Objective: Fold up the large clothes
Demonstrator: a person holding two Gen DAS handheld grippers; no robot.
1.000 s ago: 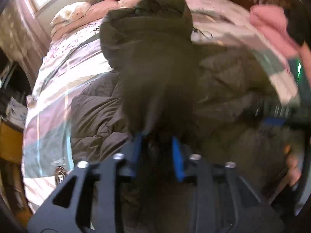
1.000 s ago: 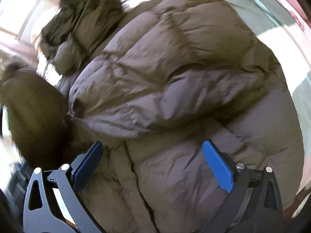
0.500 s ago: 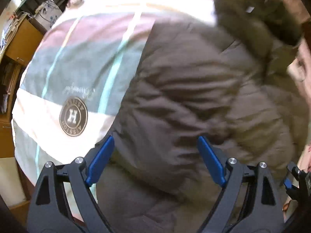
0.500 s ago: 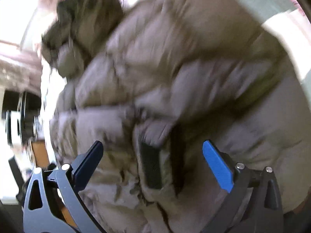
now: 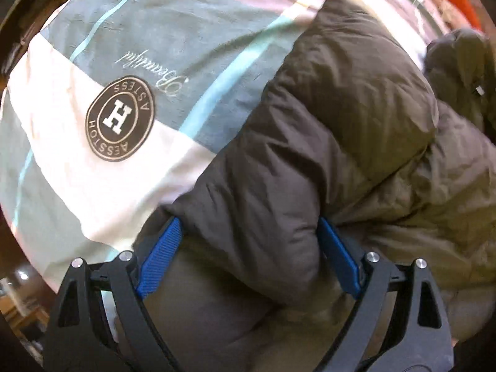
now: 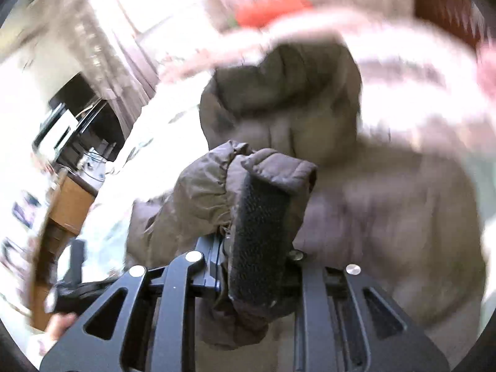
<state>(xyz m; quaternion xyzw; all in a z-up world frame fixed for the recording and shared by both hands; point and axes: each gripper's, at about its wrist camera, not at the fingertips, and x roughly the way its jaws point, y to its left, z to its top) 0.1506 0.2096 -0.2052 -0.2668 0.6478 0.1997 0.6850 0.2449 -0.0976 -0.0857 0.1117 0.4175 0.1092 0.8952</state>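
The bed (image 5: pixel 192 31), under a striped cover with a round H badge (image 5: pixel 120 118), carries the coat (image 5: pixel 334 142), a big puffy brown down coat that lies to the right of the badge and fills most of the near side. Its hood (image 6: pixel 285 99) lies at the far end, toward the pillows and a red thing (image 6: pixel 269 12) beyond.

The step in hand looks like bringing a sleeve across the body of the coat. To do it well, the sleeve should be carried high enough to clear the puffed quilting, laid flat along the coat's midline, and let go only once the cuff rests on the body; down springs back, so a press along the new fold would help it stay. The other side should be pinned meanwhile, or the slick shell may slide on the cover.

The left tongs (image 5: pixel 248 254) are low over the near edge of the coat, right of the badge, spread wide, with a thick roll of the coat between the blue pads (image 5: pixel 159 255); the pads touch the fabric at both sides but do not squeeze it.

The right tongs (image 6: pixel 257 248) are raised above the coat, pointing toward the hood, pressed together on the cuff (image 6: pixel 260 217), whose dark knit lining stands up between them. This view is blurred, so the tongs seem to be in motion.
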